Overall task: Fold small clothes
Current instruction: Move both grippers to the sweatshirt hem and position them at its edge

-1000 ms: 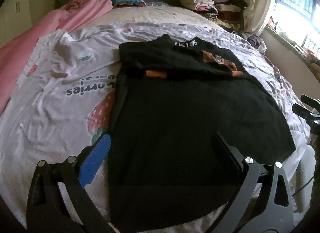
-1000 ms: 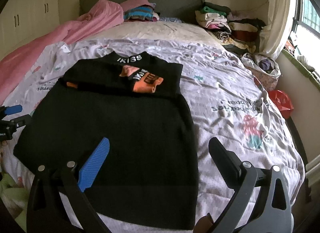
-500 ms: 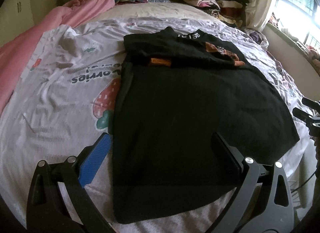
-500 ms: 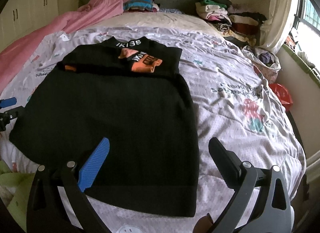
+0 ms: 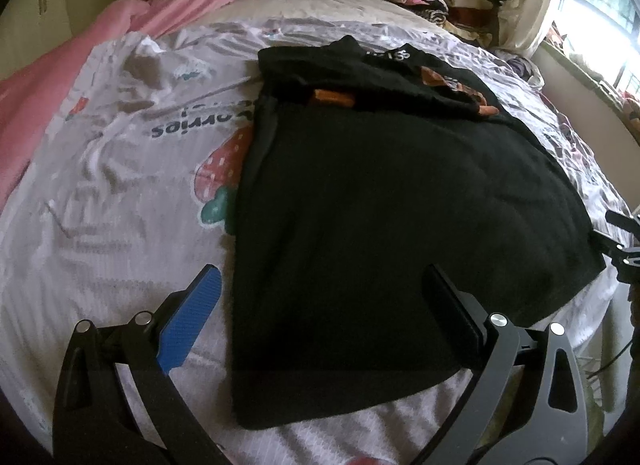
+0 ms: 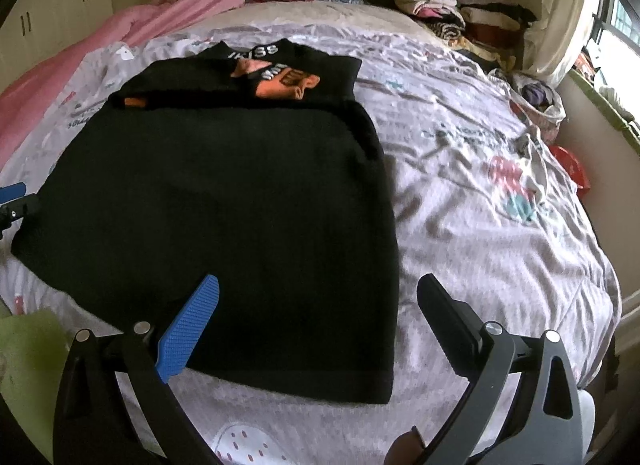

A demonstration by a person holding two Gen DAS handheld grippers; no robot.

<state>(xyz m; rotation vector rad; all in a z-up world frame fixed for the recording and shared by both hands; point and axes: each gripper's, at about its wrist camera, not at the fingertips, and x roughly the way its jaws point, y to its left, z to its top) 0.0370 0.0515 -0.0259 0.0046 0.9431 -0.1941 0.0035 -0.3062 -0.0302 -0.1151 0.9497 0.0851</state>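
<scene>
Left wrist view. The left gripper (image 5: pixel 320 289), fingers spread wide and holding nothing, hovers at the lower frame over the near hem of a black sweater (image 5: pixel 392 201). The sweater lies flat at frame centre on a printed bedsheet (image 5: pixel 112 169), its sleeves folded across the chest at upper centre. The right gripper's state cannot be told from the sliver at the right edge.

Right wrist view. The right gripper (image 6: pixel 318 291), released and empty, hangs over the sweater's (image 6: pixel 224 193) lower right corner. The knit looks soft, light and limp; the hem corners seem the best holds. A bag (image 6: pixel 536 99) of clothes sits at the upper right.
</scene>
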